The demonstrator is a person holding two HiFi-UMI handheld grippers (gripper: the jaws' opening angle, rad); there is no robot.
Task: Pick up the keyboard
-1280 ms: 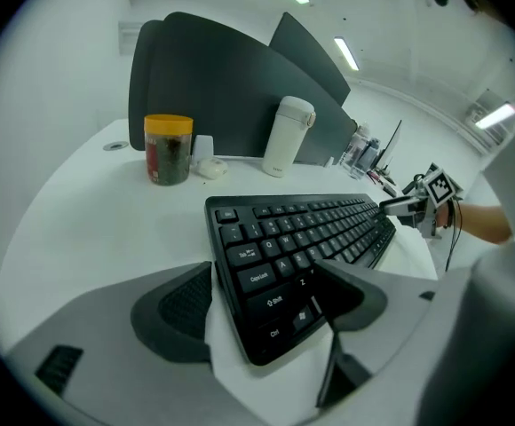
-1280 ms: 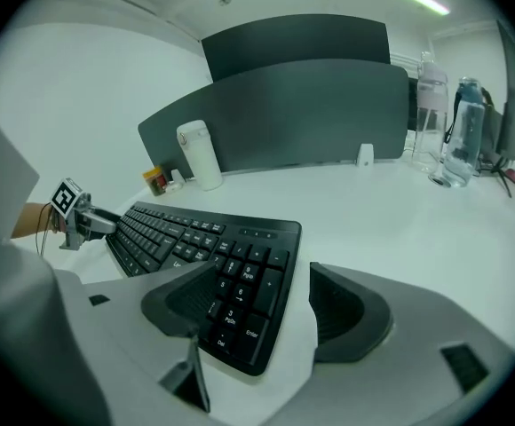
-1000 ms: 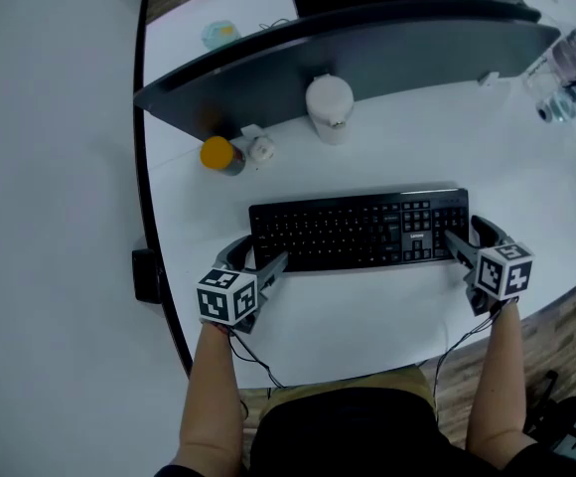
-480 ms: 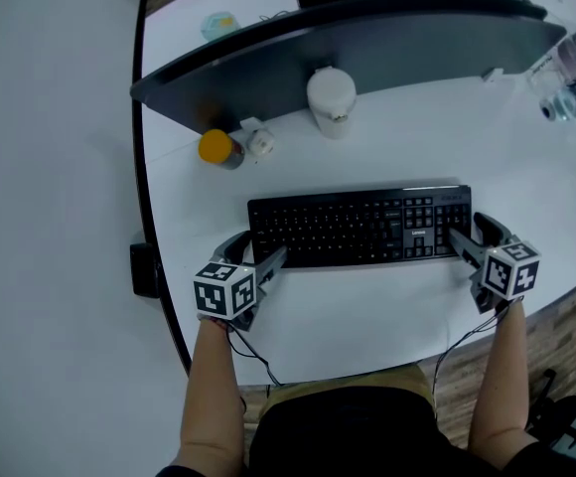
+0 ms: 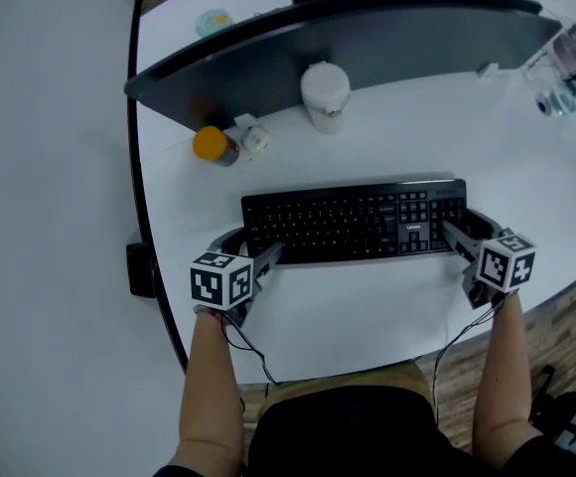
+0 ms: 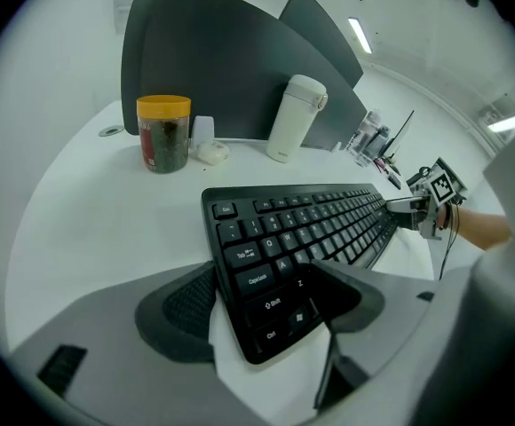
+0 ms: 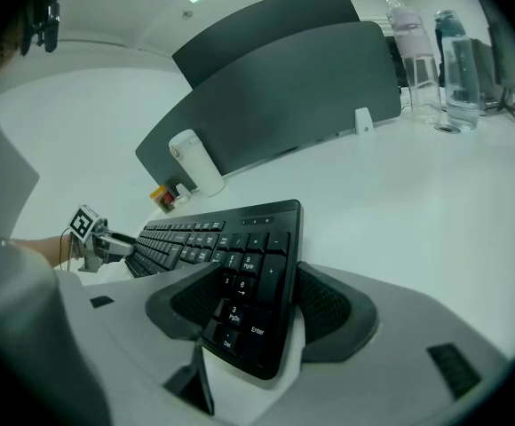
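A black keyboard (image 5: 353, 222) lies across the white table (image 5: 367, 306) in front of me. My left gripper (image 5: 251, 246) straddles its left end. In the left gripper view the jaws are closing, and the pads lie against the back and front edges of the keyboard (image 6: 302, 229) at the gripper (image 6: 262, 295). My right gripper (image 5: 464, 227) straddles the right end by the number pad. Its jaws are closing too. In the right gripper view the keyboard (image 7: 231, 238) sits tight between the pads of the gripper (image 7: 249, 304).
Behind the keyboard stand an orange-lidded jar (image 5: 212, 145), a small white object (image 5: 256, 139) and a white tumbler (image 5: 326, 94), in front of a grey divider screen (image 5: 367, 48). Water bottles (image 5: 566, 68) stand at the far right. The table's curved edge runs along the left.
Both pairs of jaws have drawn in a little onto the keyboard's ends. Neither hand has shifted noticeably, and the keyboard stays where it was.
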